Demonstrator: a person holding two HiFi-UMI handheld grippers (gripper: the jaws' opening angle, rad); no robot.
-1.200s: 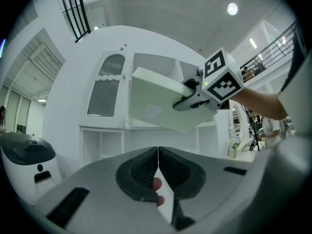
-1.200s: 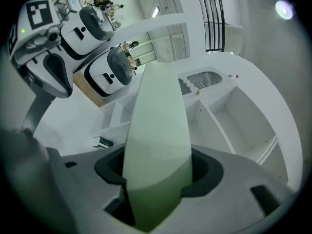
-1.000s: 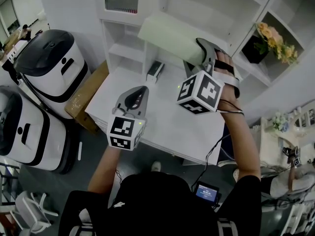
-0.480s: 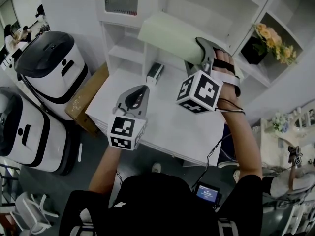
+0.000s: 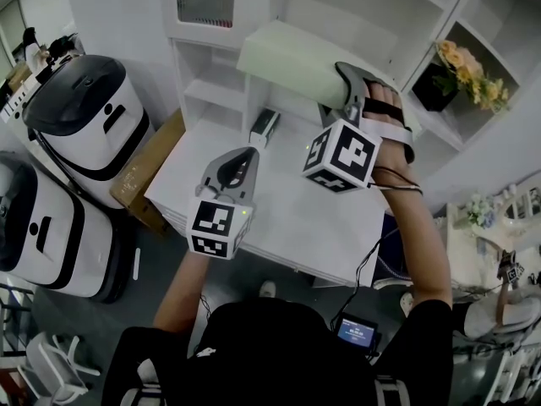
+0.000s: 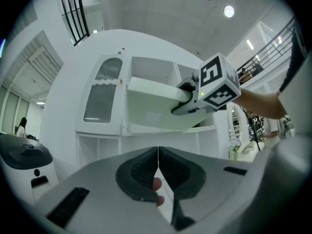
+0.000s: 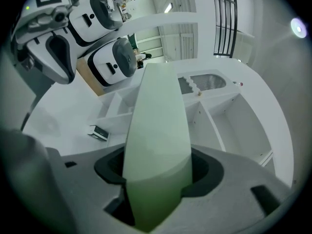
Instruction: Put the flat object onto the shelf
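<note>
Before the white shelf unit (image 5: 372, 24), the right gripper (image 5: 345, 81) is clamped on one end of the pale green flat box (image 5: 287, 62), which seems light, stiff and smooth, while the left gripper (image 5: 243, 156) has its jaws together, empty.

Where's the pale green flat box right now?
The box is upper middle in the head view, clamped in the right gripper, in front of the white shelves.
</note>
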